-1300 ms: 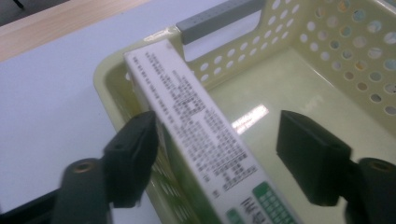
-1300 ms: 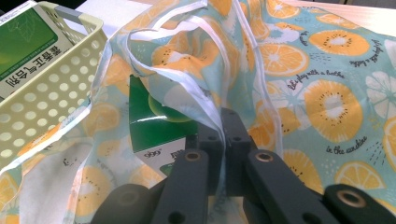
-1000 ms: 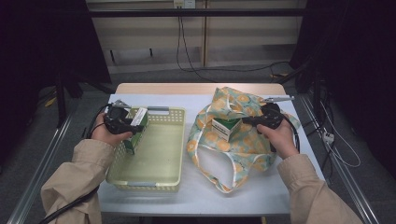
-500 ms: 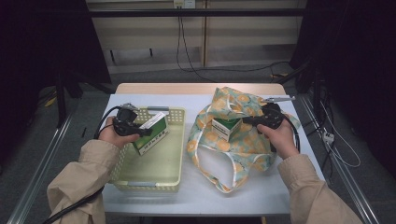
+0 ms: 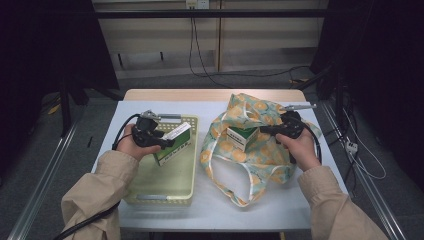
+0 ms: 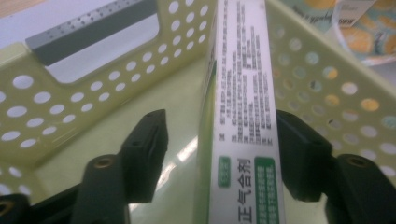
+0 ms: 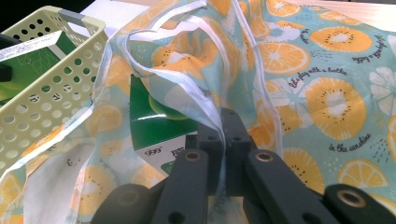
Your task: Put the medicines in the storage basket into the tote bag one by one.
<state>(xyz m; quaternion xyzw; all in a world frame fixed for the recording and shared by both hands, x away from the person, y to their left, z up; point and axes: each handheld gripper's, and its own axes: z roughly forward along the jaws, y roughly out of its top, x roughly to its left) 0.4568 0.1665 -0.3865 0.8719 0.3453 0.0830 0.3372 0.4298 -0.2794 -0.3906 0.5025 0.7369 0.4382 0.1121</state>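
Note:
My left gripper (image 5: 159, 141) is shut on a green and white box (image 5: 175, 142), held tilted over the far end of a pale yellow perforated basket (image 5: 162, 182). In the left gripper view the box (image 6: 240, 112) stands between the jaws of the left gripper (image 6: 224, 135), with the basket's holed wall (image 6: 93, 93) behind it. My right gripper (image 5: 267, 131) is shut on the white-trimmed rim of an orange-print cloth bag (image 5: 260, 157) and holds it up. A second green and white box (image 5: 242, 137) lies inside the bag. The right gripper view shows that gripper (image 7: 225, 123) pinching the rim (image 7: 205, 105) over this box (image 7: 159, 119).
Basket and bag lie side by side on a white table (image 5: 220, 210), with the bag's handles (image 5: 225, 187) trailing toward the near edge. Cables hang behind the table and a dark floor surrounds it. The basket's corner (image 7: 51, 88) stands left of the bag.
My left gripper has carried the box to the right, from the basket's far-left corner toward the bag, tilting it. The right gripper and the bag have stayed in place.

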